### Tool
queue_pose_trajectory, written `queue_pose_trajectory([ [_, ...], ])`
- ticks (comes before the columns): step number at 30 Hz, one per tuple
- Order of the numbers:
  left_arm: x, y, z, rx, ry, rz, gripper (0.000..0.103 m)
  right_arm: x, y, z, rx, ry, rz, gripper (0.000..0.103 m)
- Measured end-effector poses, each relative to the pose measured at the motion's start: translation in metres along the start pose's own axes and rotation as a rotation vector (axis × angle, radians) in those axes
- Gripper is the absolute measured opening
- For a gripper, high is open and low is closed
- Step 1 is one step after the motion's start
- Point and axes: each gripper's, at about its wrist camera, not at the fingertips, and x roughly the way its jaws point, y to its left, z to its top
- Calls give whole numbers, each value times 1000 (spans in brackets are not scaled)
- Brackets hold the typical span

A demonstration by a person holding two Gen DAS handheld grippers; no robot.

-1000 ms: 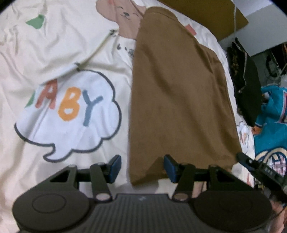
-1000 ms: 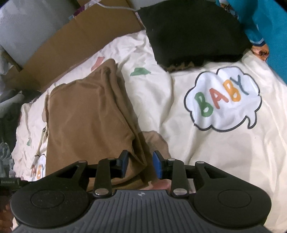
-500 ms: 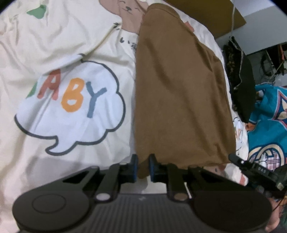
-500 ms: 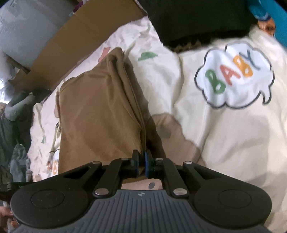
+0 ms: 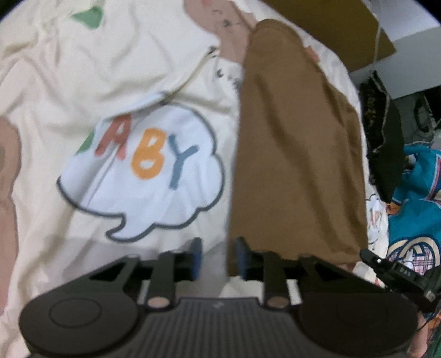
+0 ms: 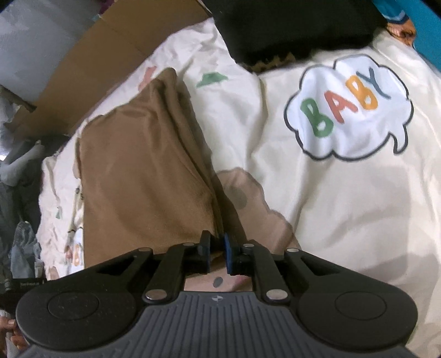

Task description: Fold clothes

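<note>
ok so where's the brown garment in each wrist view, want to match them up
Left wrist view: the brown garment runs down the picture right of centre, its near corner at the left gripper.
Right wrist view: it lies left of centre, its near edge at the right gripper.
Shared landmark: the black cloth, at the right edge in the left view and top centre in the right view.
</note>
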Motion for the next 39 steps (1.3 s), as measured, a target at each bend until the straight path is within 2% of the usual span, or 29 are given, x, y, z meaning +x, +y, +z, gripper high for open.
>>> queue_pose_trajectory([
  [1,0,-3,2,5,-7,-4,46,-2,1,2,-7,-9,3,12],
  [2,1,-6,4,9,-14,-8,52,-4,3,5,-16,-22,3,18],
  [4,4,-12,7,18,-21,-14,55,-6,4,10,-22,-40,0,30],
  [5,8,-15,9,22,-20,-15,55,-6,4,13,-23,-48,-2,32],
  [11,35,-17,10,-1,39,-26,55,14,2,18,-38,18,-15,33],
  [19,45,-11,6,-80,52,-137,55,46,-8,9,38,134,38,34],
  [21,46,-8,6,-93,56,-155,46,49,-10,7,52,135,42,34],
  [22,47,-8,6,-87,60,-153,29,50,-10,8,58,137,48,33],
  [23,47,-9,5,-77,67,-146,14,50,-11,8,59,139,56,25],
  [26,45,-8,5,-84,68,-166,10,48,-11,6,58,141,84,10],
  [32,22,-4,5,-58,52,-196,9,33,0,5,23,141,129,7],
  [39,4,1,2,-26,65,-166,8,28,13,-8,1,213,151,7],
])
